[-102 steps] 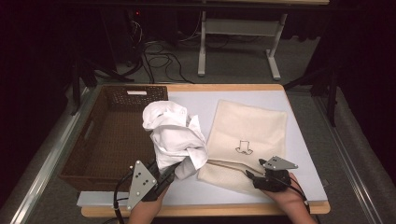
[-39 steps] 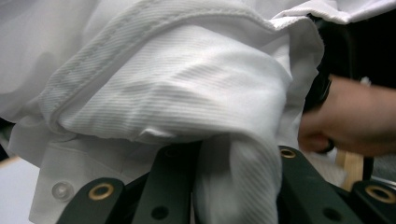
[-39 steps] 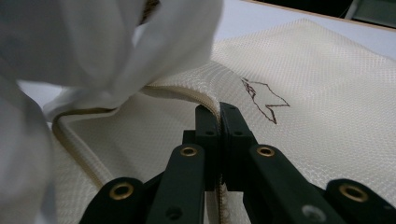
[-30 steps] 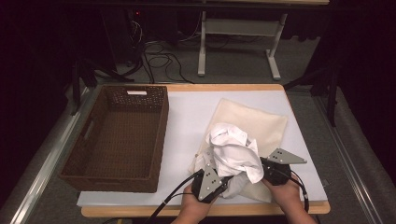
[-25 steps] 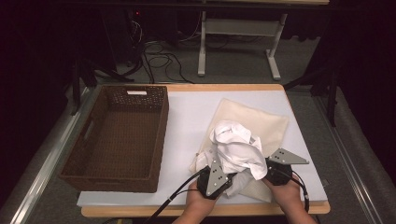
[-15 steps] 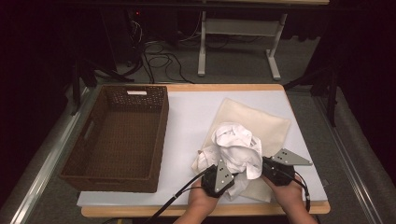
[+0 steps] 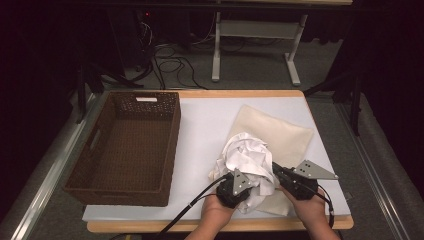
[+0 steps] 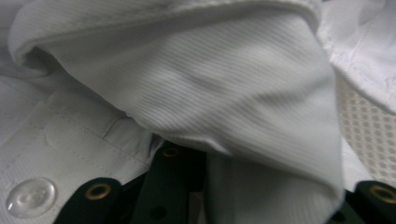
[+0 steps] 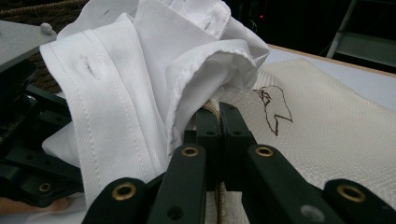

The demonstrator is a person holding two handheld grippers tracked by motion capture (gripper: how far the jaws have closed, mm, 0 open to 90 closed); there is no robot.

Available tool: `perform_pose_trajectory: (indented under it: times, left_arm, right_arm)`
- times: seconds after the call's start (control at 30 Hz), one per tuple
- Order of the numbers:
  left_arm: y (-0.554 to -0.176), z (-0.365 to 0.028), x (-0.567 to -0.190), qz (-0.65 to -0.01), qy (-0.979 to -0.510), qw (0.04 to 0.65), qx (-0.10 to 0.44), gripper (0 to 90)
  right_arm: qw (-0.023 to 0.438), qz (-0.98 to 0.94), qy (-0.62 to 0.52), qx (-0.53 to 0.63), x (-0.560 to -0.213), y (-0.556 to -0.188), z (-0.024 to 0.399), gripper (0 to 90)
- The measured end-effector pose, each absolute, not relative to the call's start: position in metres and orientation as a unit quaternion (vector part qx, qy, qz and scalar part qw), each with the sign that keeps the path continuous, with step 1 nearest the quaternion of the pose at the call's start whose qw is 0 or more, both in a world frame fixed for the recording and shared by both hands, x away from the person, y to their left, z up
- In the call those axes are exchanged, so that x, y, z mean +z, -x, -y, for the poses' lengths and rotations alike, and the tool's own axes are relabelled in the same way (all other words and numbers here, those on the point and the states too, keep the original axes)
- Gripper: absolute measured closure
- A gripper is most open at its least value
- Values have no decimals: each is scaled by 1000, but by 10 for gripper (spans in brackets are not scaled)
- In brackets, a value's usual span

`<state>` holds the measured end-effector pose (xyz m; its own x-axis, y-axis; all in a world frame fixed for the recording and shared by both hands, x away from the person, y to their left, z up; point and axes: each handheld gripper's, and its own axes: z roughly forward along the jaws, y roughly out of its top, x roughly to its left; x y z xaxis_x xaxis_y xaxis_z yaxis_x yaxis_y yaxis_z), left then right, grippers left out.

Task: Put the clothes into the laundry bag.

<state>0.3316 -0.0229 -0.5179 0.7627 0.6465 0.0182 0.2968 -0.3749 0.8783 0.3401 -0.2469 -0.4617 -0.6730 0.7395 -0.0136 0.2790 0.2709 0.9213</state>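
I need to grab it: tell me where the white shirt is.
In the high view the white shirt lies bunched near the table's front edge, on the cream cloth, right of the wicker basket.

White ribbed shirt (image 8: 224, 79) drapes over black fingers (image 8: 168, 186) — a clear button (image 8: 29, 198) lower left.

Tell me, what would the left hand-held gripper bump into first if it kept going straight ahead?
Almost certainly the crumpled white button-up shirt. The left hand-held gripper points right into its folds, which crowd its jaws. Past the shirt lies the cream woven cloth with a small drawing, though how deep the shirt goes is unclear.
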Motion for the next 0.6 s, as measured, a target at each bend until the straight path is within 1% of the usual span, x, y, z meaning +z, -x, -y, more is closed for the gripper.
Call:
perform_pose_trajectory:
  times: [0.03,0.1,0.17,0.23,0.3,0.33,0.4,0.5,0.6]
  left_arm:
    - [-331,22,-517,-291,-807,482,177,703]
    - [-329,20,-514,-289,-807,483,176,569]
    - [-319,11,-505,-295,-794,497,188,426]
    - [-312,5,-500,-305,-785,505,189,308]
    - [-310,3,-498,-311,-782,508,184,201]
    - [-305,1,-496,-322,-783,505,169,155]
    - [-302,-1,-496,-325,-782,505,166,124]
    - [-297,-8,-492,-329,-775,512,172,104]
    - [-297,-12,-484,-330,-756,536,181,125]
  right_arm:
    - [229,-763,-335,504,-462,-340,247,897]
    - [227,-762,-337,504,-461,-341,247,896]
    - [226,-761,-338,505,-462,-341,248,896]
    - [227,-762,-338,503,-463,-340,248,895]
    - [229,-762,-337,503,-463,-340,248,896]
    - [230,-762,-338,502,-462,-340,248,895]
    - [230,-763,-335,502,-462,-339,248,895]
    - [233,-764,-334,501,-462,-339,248,895]
    - [232,-764,-333,501,-462,-339,248,895]
